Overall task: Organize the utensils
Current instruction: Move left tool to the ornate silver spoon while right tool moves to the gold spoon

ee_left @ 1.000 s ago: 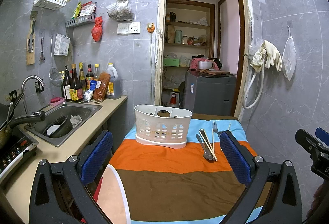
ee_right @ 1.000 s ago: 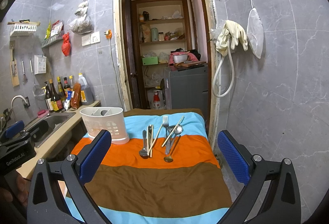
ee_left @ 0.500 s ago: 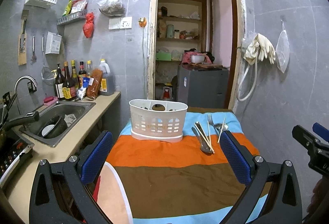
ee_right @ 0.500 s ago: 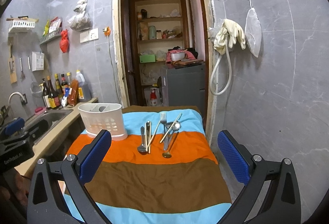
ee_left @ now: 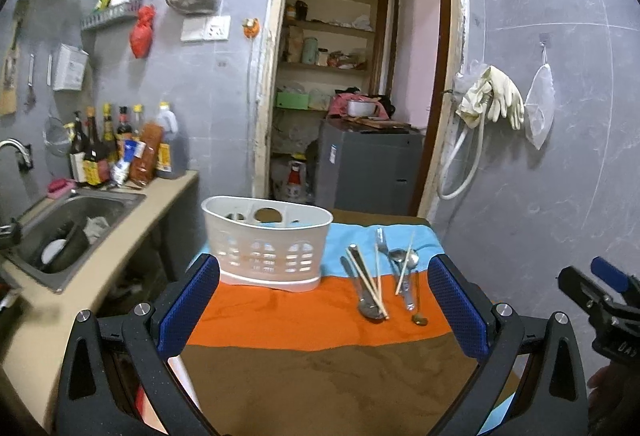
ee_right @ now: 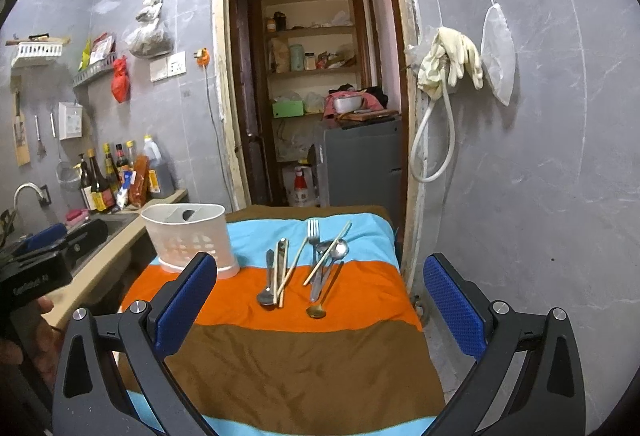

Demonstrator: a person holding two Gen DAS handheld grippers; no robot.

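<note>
Beside the white utensil caddy (ee_left: pixel 267 248) the cutlery pile (ee_right: pixel 306 268) lies untouched; both cameras have drifted closer, left gripper (ee_left: pixel 322 308) and right gripper (ee_right: pixel 320 306) spread wide, empty, approach only begun

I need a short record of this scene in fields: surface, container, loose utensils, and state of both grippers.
surface: striped cloth on a table
container: white caddy, upright, at the cloth's left side
loose utensils: fork, spoons, chopsticks, lying flat right of the caddy
left gripper: jaws open, holding nothing
right gripper: jaws open, holding nothing
</note>
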